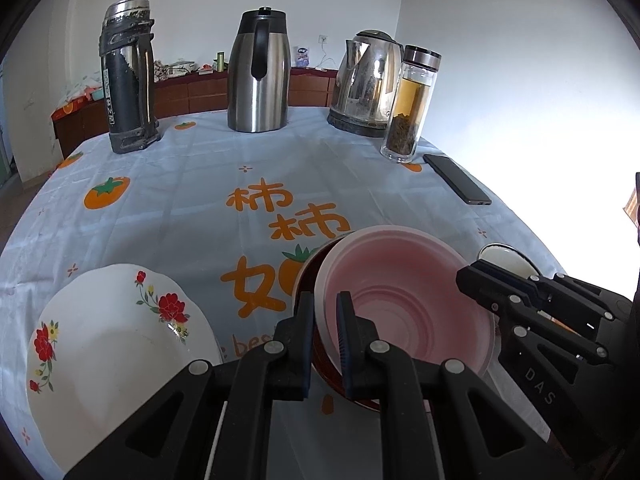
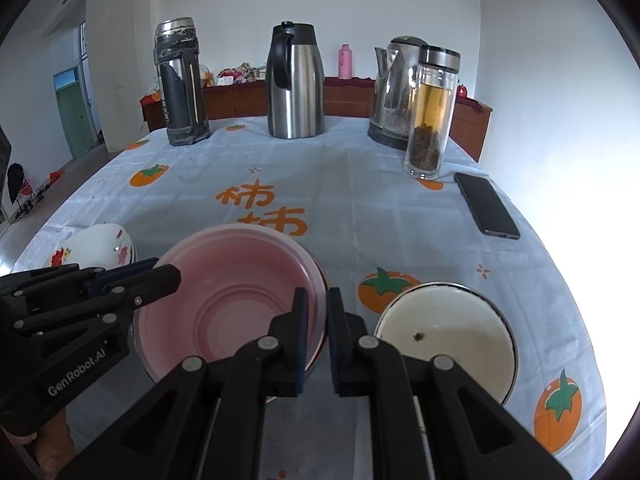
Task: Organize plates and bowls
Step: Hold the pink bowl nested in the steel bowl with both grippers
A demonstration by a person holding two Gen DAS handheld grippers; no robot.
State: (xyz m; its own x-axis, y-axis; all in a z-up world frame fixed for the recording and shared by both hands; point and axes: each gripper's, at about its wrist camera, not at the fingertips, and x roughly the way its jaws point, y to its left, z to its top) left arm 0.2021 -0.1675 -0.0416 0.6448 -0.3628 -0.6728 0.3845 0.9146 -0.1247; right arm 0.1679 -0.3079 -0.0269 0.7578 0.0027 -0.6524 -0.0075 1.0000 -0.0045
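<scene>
A pink bowl (image 1: 400, 300) (image 2: 228, 304) nests inside a dark red bowl (image 1: 306, 268) on the persimmon-print tablecloth. My left gripper (image 1: 325, 300) is shut on the stack's left rim. My right gripper (image 2: 318, 296) is shut on its right rim, where the red edge shows between the jaws. Each gripper also appears in the other's view, the right gripper (image 1: 476, 280) at the right and the left gripper (image 2: 168, 274) at the left. A white floral plate (image 1: 112, 344) (image 2: 96, 248) lies left of the bowls. A white enamel bowl (image 2: 444, 336) (image 1: 508, 260) with a dark rim sits to their right.
Along the far edge of the table stand a worn thermos (image 1: 128, 80), a steel carafe (image 1: 260, 72), an electric kettle (image 1: 368, 84) and a glass tea bottle (image 1: 412, 104). A black phone (image 1: 456, 178) lies at the right. The table edge drops off close on the right.
</scene>
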